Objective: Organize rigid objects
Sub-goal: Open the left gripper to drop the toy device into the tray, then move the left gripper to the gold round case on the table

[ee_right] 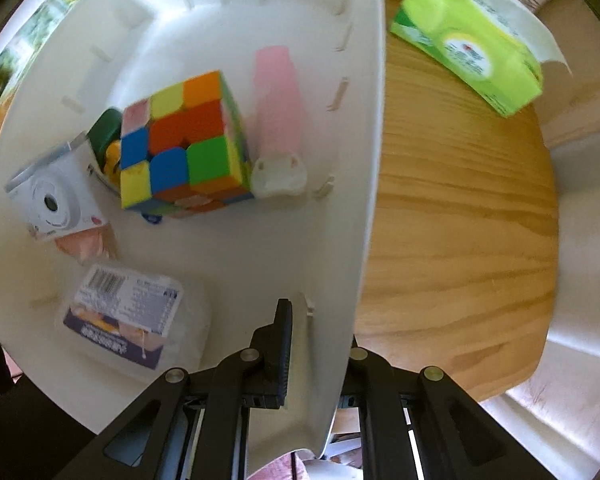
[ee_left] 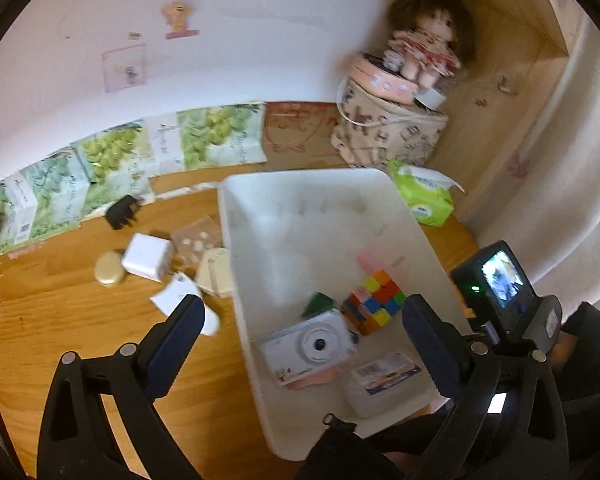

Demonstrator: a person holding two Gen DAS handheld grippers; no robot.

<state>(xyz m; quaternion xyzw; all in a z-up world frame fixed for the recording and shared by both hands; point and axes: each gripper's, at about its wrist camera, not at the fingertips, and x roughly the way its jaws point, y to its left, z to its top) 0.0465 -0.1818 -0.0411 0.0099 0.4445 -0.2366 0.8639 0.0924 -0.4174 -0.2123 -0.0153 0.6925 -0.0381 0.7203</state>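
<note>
1. We hold the bin [ee_right: 352, 160] by its right wall with the right gripper [ee_right: 316, 344], jaws pinched on the wall, one finger inside, one outside.
2. Left gripper [ee_left: 300, 320] hangs above the bin's near end, jaws wide apart, nothing between them.
3. Already in the bin: cube [ee_right: 180, 140], camera box [ee_right: 52, 196], tub [ee_right: 124, 320], pink piece [ee_right: 278, 92], white plug [ee_right: 278, 178].
4. Still on the desk [ee_left: 80, 340], just left of the bin: white cube charger [ee_left: 146, 258], gold oval [ee_left: 109, 273], clear packet [ee_left: 194, 240], beige piece [ee_left: 216, 272], black clip [ee_left: 122, 212] nearer the back edge.
5. Step, we judge: between picks, bin steadied. Next needs the left gripper swung left over the pile and dropped onto one item.
6. The charger looks the easiest; blocky, no clear long axis, flat faces for the jaws. The bin's long axis runs from the near edge to the back.
</note>
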